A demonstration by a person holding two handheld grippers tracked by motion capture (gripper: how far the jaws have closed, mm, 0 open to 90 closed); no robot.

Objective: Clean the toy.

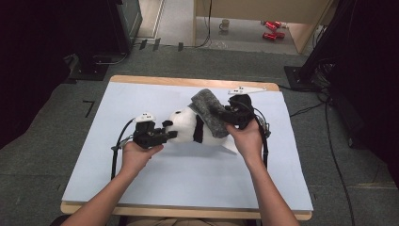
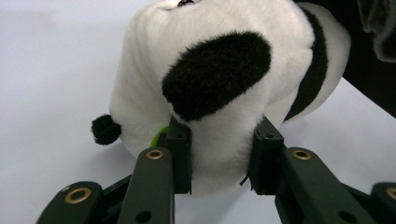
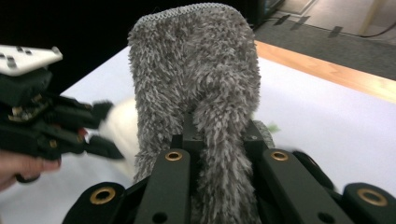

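Tongs are gripping: we are pinching the panda plush [image 1: 190, 126] mid-worktop [image 1: 141, 188] with our left tongs [image 1: 170, 135] while our right tongs [image 1: 229, 114], at two o'clock, are clamping the grey cloth [image 1: 209, 110], risking slippage if we are pulling unevenly.

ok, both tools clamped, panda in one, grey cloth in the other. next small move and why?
Probably draw the right tool and its grey cloth along the panda's body. The left tool pinches the plush head end, anchoring it, while the cloth is bunched over the body, held but not yet pulled clear.
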